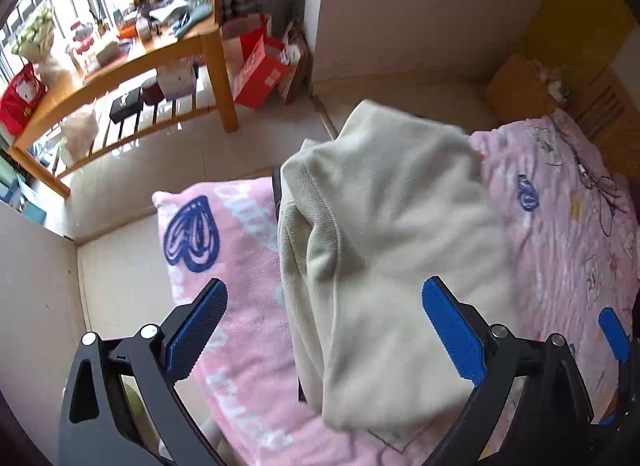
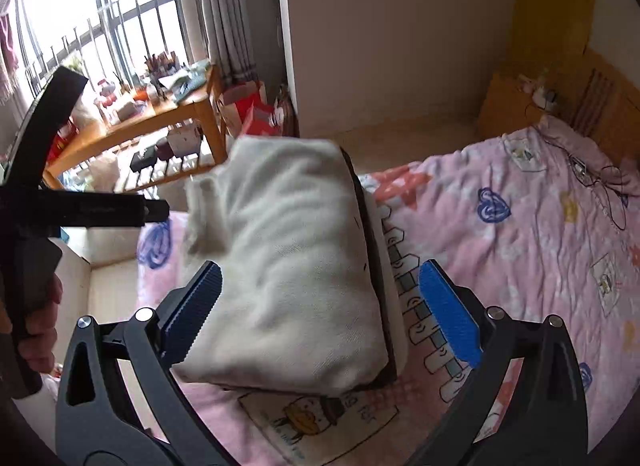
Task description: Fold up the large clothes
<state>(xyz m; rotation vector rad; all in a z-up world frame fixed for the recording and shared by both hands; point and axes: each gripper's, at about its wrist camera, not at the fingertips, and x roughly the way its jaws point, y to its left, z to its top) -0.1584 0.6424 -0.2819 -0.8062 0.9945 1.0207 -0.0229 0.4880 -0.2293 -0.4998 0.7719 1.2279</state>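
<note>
A cream garment (image 1: 392,250) lies folded into a thick bundle on the pink bed cover (image 1: 560,234). It also shows in the right wrist view (image 2: 288,274), with a dark layer along its right edge. My left gripper (image 1: 326,326) is open, its blue pads either side of the bundle's near end, not touching it. My right gripper (image 2: 320,306) is open too, straddling the bundle's near end. The right gripper's blue pad (image 1: 614,340) shows at the right of the left wrist view. The left gripper's black body (image 2: 60,205) shows at the left of the right wrist view.
A wooden bench table (image 1: 132,69) loaded with clutter stands by the window across the tiled floor. Red bags (image 1: 260,65) stand beside it. A wooden headboard and bedside stand (image 2: 560,113) are at the far right. A cable (image 2: 600,185) lies on the bed.
</note>
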